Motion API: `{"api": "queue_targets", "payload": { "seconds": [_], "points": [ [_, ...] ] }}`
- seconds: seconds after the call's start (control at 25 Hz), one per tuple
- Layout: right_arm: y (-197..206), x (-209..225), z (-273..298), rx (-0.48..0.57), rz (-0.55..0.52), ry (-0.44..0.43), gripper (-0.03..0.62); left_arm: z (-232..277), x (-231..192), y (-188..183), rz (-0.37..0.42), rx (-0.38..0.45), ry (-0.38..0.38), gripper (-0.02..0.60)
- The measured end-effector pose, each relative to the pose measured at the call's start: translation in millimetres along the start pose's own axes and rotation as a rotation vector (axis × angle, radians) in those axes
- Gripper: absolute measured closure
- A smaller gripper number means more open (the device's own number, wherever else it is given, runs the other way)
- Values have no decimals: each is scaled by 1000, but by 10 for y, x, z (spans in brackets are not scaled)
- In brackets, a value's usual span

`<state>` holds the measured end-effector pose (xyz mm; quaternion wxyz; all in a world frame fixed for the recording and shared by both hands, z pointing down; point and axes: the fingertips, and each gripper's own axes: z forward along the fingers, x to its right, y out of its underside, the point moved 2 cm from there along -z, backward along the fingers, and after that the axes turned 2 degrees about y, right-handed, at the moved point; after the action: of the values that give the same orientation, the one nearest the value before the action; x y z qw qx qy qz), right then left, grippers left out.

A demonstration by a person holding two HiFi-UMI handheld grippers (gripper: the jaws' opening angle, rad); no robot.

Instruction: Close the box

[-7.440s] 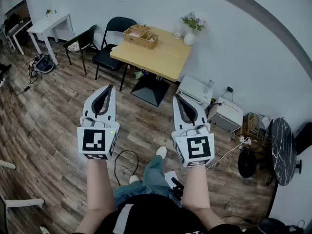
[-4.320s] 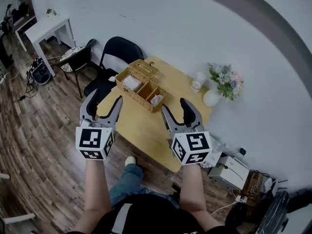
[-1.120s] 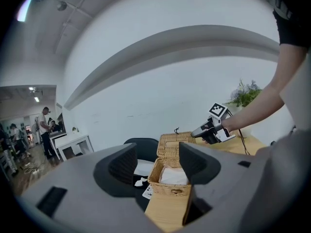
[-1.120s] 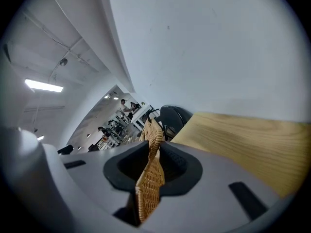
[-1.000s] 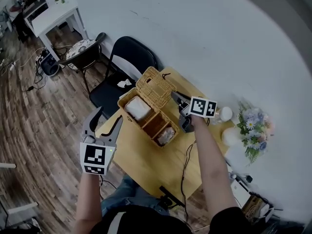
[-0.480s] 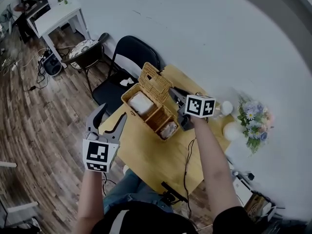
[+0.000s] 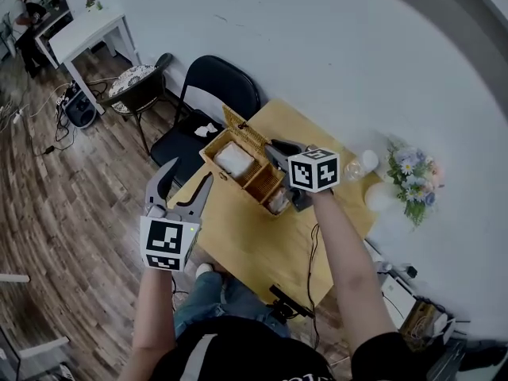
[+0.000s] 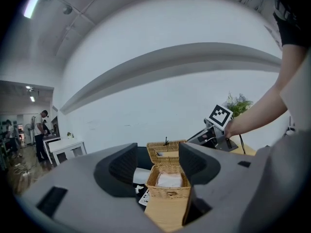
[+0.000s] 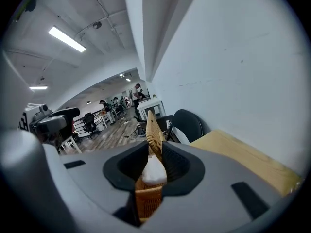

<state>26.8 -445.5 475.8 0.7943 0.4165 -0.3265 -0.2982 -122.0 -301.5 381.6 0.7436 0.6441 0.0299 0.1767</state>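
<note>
A wicker box (image 7: 252, 175) stands open on the wooden table (image 7: 262, 240), with white packets (image 7: 235, 159) in its compartments. Its lid (image 7: 240, 129) stands nearly upright at the far side. My right gripper (image 7: 275, 148) reaches over the box to the lid. In the right gripper view the lid (image 9: 152, 126) runs edge-on between the narrow jaws of the right gripper (image 9: 154, 147), which touch it on both sides while they are opening. My left gripper (image 7: 189, 175) hangs open at the table's near left corner, holding nothing. The left gripper view looks at the box (image 8: 167, 192) from the end.
A black chair (image 7: 210, 94) stands behind the table, with a second chair (image 7: 139, 82) and a white side table (image 7: 87, 30) further left. A vase of flowers (image 7: 409, 177) and a glass (image 7: 369, 162) stand at the table's right end. A black cable (image 7: 313, 244) crosses the tabletop.
I have walked up to the table. Over the last second the right gripper has swung the lid from leaning back to nearly upright. The left gripper stayed open and rose slightly.
</note>
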Motion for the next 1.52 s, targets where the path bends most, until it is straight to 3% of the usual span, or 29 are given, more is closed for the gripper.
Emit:
{"api": "queue_targets", "payload": {
  "seconds": [0.2,0.44,0.68,0.8,1.08,1.24,1.52],
  "points": [
    [77,-154,6,-30,-20,28,484,-101,-207,-112,-28,25,-7,310],
    [252,-375,73,-97,-121,45,463,-206,-407,-163,-79,73,-17,310],
    [346,-465,105,-92,-171,91,456,-219,-495,-167,-140,105,-7,310],
    [456,-554,153,-141,-269,95,451,-199,-511,-169,-145,107,-5,310],
    [851,-732,355,-362,-539,66,436,-164,-593,-164,-144,105,-6,310],
    [1068,-725,453,-446,-544,68,433,-177,-645,-155,-137,99,-12,310],
    [1094,-720,491,-483,-532,79,434,-198,-695,-187,-124,105,-4,310]
  ]
}}
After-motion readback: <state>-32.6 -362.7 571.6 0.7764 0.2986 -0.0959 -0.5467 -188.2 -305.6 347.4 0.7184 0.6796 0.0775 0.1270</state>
